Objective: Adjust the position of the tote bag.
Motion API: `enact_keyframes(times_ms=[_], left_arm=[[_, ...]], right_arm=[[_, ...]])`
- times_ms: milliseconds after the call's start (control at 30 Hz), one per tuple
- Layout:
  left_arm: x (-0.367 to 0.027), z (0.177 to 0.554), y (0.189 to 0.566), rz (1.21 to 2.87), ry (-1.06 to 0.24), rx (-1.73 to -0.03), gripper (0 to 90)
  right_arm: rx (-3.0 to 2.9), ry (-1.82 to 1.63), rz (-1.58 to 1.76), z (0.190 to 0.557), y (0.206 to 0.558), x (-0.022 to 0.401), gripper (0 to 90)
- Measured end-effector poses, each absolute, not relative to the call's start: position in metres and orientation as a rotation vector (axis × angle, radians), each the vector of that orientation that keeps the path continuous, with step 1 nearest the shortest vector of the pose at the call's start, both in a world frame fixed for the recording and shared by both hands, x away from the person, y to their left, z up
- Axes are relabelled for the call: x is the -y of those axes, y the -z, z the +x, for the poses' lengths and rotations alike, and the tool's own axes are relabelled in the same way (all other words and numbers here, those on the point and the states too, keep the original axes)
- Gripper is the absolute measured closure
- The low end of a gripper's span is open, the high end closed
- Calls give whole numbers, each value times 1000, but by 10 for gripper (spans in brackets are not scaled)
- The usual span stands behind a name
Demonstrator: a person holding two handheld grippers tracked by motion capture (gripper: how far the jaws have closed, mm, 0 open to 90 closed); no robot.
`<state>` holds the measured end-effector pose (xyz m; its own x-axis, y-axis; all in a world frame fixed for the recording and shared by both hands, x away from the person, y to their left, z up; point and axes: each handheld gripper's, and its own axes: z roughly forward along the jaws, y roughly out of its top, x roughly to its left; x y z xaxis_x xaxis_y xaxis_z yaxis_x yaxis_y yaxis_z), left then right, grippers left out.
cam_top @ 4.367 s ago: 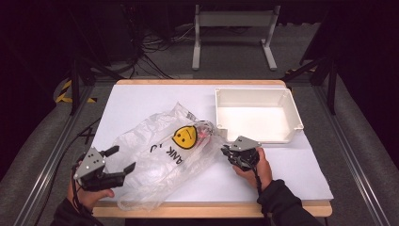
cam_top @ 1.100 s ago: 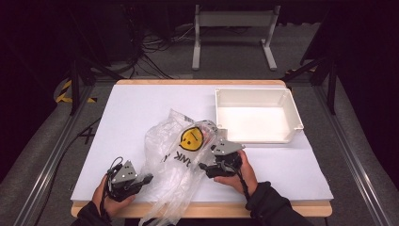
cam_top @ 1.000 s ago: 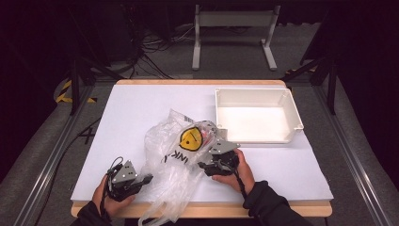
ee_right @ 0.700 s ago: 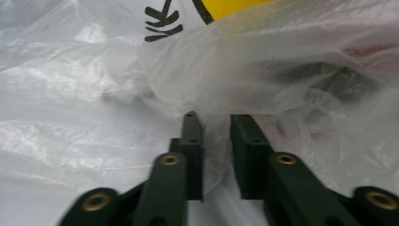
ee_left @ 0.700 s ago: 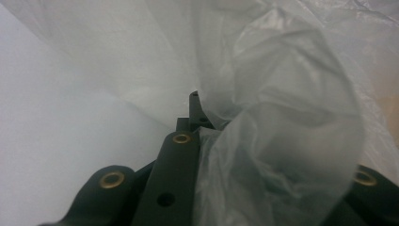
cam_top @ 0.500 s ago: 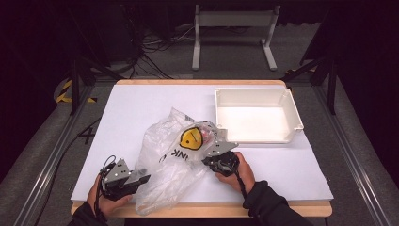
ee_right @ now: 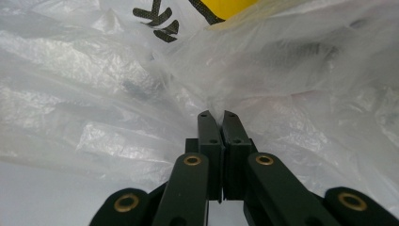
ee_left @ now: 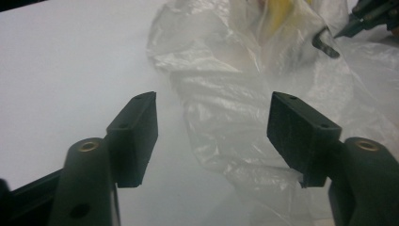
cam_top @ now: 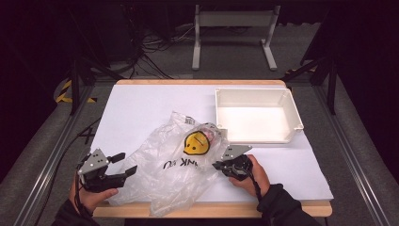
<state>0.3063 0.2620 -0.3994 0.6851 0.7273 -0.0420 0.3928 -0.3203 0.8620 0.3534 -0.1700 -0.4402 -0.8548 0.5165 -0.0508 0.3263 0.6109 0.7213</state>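
plastic bag (cam_top: 176, 165) – right claw (ee_right: 217, 115) apparently clamped on its film, left claw (ee_left: 214, 134) apart beside it

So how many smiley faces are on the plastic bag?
1. The yellow smiley face sits on the upper middle of the crumpled plastic bag, just left of the white bin. The bag is scrunched up, so another face could be hidden in the folds.

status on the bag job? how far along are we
Early. Done: right gripper is shut on the plastic bag at its edge. In hand: left gripper, whose jaws have just been opening, stands open off the bag's other side. Left: the bag lies crumpled on the table, contents inside; the white bin holds nothing.
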Motion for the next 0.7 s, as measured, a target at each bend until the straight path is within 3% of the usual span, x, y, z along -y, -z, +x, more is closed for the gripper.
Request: enact_keyframes(times_ms=[367,700], left_arm=[[-286,312,393,1866,-445,-921,263],[-248,345,402,1952,-397,-849,219]], right_arm=[[-2543,-1065,710,352,437,189,890],[-2525,-1066,718,350,436,200,867]])
